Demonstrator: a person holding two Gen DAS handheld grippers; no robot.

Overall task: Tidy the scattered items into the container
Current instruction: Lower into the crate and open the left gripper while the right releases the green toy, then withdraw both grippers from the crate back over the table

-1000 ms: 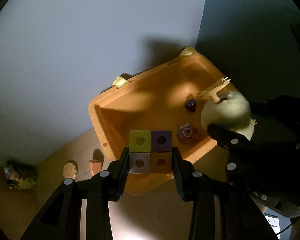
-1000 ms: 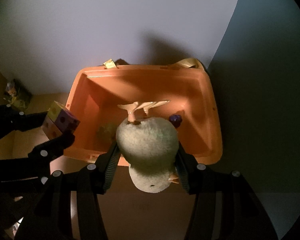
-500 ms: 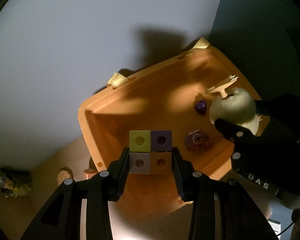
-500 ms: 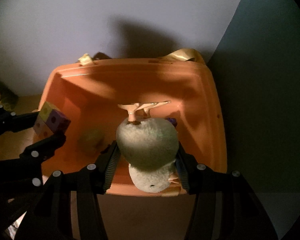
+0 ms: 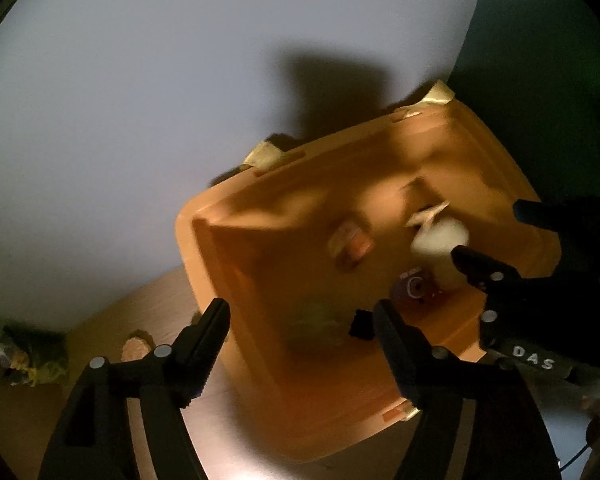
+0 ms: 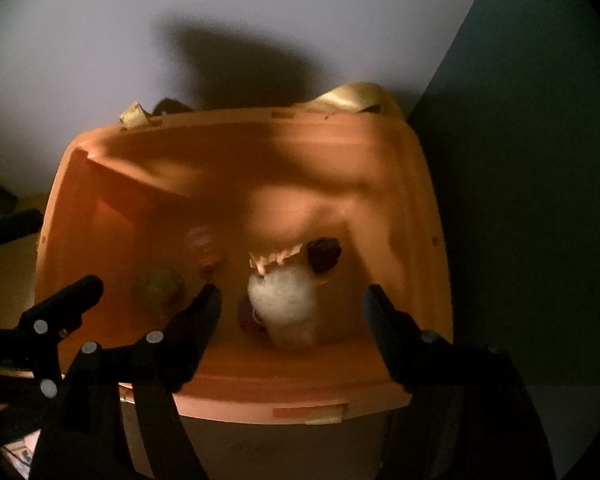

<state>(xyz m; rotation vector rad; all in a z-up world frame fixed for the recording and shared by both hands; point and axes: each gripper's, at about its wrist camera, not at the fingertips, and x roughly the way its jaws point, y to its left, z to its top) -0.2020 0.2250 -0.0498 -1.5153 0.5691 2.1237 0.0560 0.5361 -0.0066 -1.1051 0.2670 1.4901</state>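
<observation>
1. The orange container (image 6: pixel 420 216) looks like smooth moulded plastic with a soft sheen.
2. The cream plush toy (image 6: pixel 286 300) has a fuzzy cloth pile.
3. The left gripper (image 5: pixel 300 332) and right gripper (image 6: pixel 290 312) have matt black fingers, probably plastic, with small shiny metal screws.
4. The table (image 5: pixel 100 344) appears to be matt wood, though blur hides any grain.
5. The wall (image 5: pixel 140 100) is flat, matt and pale.

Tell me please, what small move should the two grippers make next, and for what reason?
Probably lift both away from the orange bin. The left gripper and right gripper are open and empty, while the plush toy and the blurred cube block are already inside. Small items remain on the table outside.
</observation>
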